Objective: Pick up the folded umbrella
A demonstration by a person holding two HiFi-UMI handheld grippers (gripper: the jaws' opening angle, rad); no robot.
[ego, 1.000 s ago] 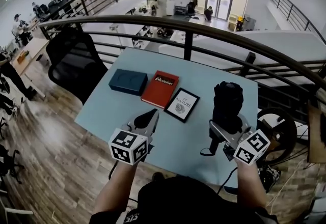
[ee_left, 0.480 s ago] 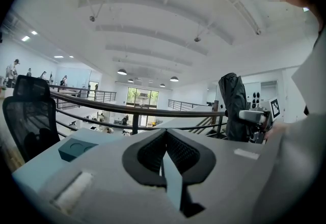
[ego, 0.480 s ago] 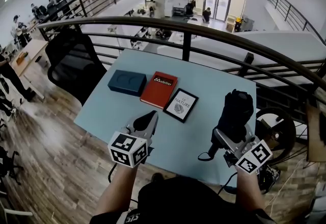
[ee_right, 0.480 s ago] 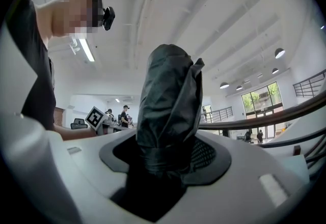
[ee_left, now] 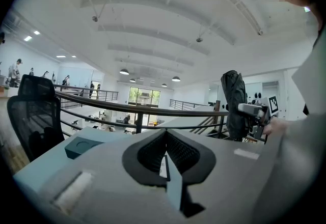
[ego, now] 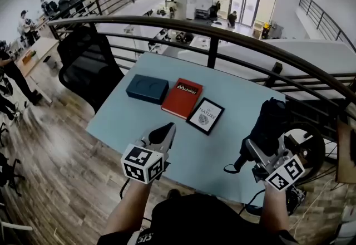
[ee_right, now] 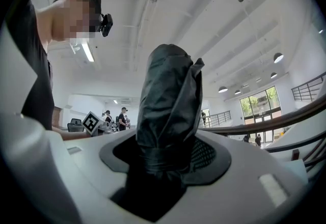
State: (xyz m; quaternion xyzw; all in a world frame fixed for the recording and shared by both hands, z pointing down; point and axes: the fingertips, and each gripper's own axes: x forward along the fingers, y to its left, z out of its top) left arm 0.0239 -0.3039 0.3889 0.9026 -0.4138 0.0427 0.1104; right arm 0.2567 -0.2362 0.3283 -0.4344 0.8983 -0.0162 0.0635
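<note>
Crinkled black cloth with a dull sheen on the folded black umbrella (ee_right: 170,101). Smooth matt grey plastic on the left gripper (ee_left: 165,134) and right gripper (ee_right: 163,154); ribbed black pads (ee_right: 206,154) inside. Smooth matt finish on the pale blue tabletop (ego: 217,155). Slight gloss on the red book (ego: 182,97). Matt dark teal box (ego: 147,88). Lightly shiny brown wood-plank floor (ego: 55,171). Dark painted metal railing (ego: 233,35).

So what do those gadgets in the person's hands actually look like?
Each hand holds a pale grey two-jaw tool: the left gripper and right gripper. The jaws are lined with black ribbed pads. Each carries a white cube printed with black square markers. The person wears a black top.
</note>
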